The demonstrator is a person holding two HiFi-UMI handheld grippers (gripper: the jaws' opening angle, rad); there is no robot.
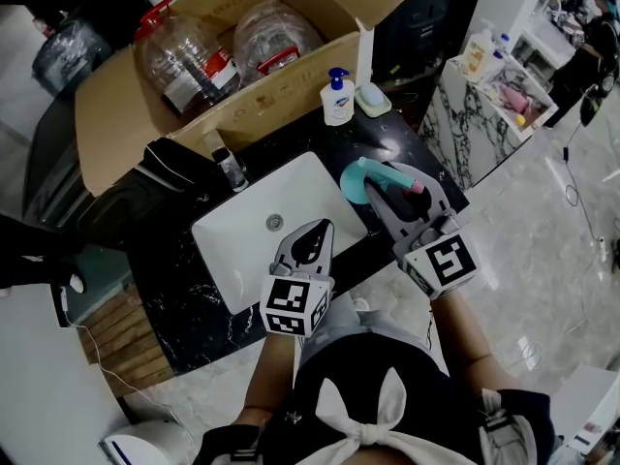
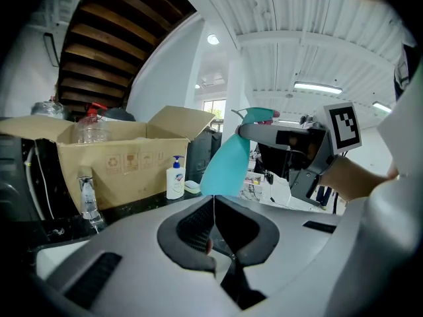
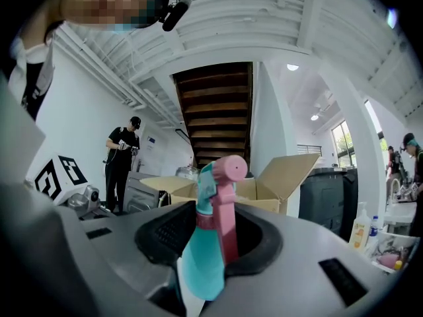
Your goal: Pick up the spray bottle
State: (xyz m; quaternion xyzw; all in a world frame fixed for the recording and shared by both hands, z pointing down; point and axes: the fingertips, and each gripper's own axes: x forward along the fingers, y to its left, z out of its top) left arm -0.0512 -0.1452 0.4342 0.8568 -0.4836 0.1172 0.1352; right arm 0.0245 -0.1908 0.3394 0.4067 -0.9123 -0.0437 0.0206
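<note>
The right tool (image 3: 211, 233) is clamped on the neck of the spray bottle (image 3: 201, 269), just under its pink head; the left tool (image 2: 213, 226) is closed on nothing at 5 o'clock of the sink (image 1: 242, 231). The grip is best held firm and the lift made straight, so the hanging body is not swung. The bottle, teal-bodied and tilted, is seen at 2 o'clock of the sink, seemingly clear of the bench (image 1: 184, 298).

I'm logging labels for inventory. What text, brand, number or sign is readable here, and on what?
No legible words anywhere.
Box: printed symbols, a recycling sign among them.
Soap bottle: blue label, too small.
Jugs: red labels, blurred.
Marker cubes: patterned squares only.
Spray bottle: no print seen.
</note>
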